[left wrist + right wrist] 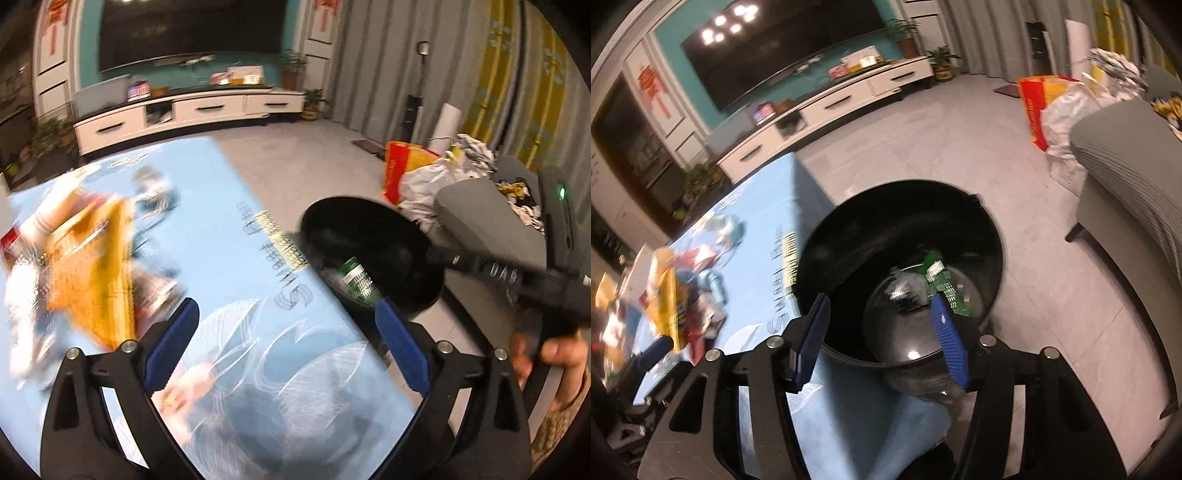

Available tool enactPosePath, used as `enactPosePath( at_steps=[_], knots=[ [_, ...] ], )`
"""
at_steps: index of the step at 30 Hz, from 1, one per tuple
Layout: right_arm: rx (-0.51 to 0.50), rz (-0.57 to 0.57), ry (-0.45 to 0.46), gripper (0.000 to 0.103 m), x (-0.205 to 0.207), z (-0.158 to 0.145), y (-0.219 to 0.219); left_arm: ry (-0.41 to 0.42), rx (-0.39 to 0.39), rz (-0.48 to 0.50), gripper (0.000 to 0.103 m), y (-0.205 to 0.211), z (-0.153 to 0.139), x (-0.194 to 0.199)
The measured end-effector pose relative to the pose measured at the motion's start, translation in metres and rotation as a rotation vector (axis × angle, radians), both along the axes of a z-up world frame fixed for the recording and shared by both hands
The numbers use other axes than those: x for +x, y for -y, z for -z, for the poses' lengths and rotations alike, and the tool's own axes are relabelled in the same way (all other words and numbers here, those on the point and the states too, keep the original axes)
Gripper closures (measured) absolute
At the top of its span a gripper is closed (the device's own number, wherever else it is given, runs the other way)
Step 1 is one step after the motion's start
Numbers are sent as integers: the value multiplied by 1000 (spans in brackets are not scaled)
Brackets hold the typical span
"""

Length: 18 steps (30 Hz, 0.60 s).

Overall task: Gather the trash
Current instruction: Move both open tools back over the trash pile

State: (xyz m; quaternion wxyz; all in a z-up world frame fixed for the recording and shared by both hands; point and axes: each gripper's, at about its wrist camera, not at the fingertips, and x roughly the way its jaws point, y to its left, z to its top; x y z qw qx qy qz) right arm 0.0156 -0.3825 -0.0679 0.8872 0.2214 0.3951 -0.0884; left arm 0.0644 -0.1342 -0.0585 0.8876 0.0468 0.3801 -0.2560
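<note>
A black round bin [886, 184] stands on the floor against the edge of a table under a light blue cloth [757, 258]. My right gripper [880, 301] hangs over the bin's mouth, open. A clear plastic bottle [908, 332] with a green label lies base towards me beside the right-hand pad, and the other pad is well clear of it. In the left wrist view the bottle [356, 278] shows inside the bin [343, 201]. My left gripper [287, 303] is wide open above the cloth [240, 258] with nothing between its fingers. A blurred pile of wrappers [88, 266] lies to its left.
A hand [550, 354] holds the right tool's black body over the bin. A grey sofa [1126, 166] stands to the right of the bin. A red and yellow bag [1045, 107] and white sacks sit on the floor. A white TV cabinet [831, 107] lines the far wall.
</note>
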Motion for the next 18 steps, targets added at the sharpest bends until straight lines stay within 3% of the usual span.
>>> enactPosePath(
  at_steps=[5, 9, 18],
  knots=[
    [7, -103, 11, 43, 3, -11, -45, 4, 41, -154, 7, -69, -2, -22],
    [-3, -198, -7, 42, 10, -17, -84, -24, 1, -291, 6, -119, -3, -30],
    [-41, -334, -3, 37, 22, -33, -160, -19, -56, -421, 4, -181, -4, -46]
  ],
)
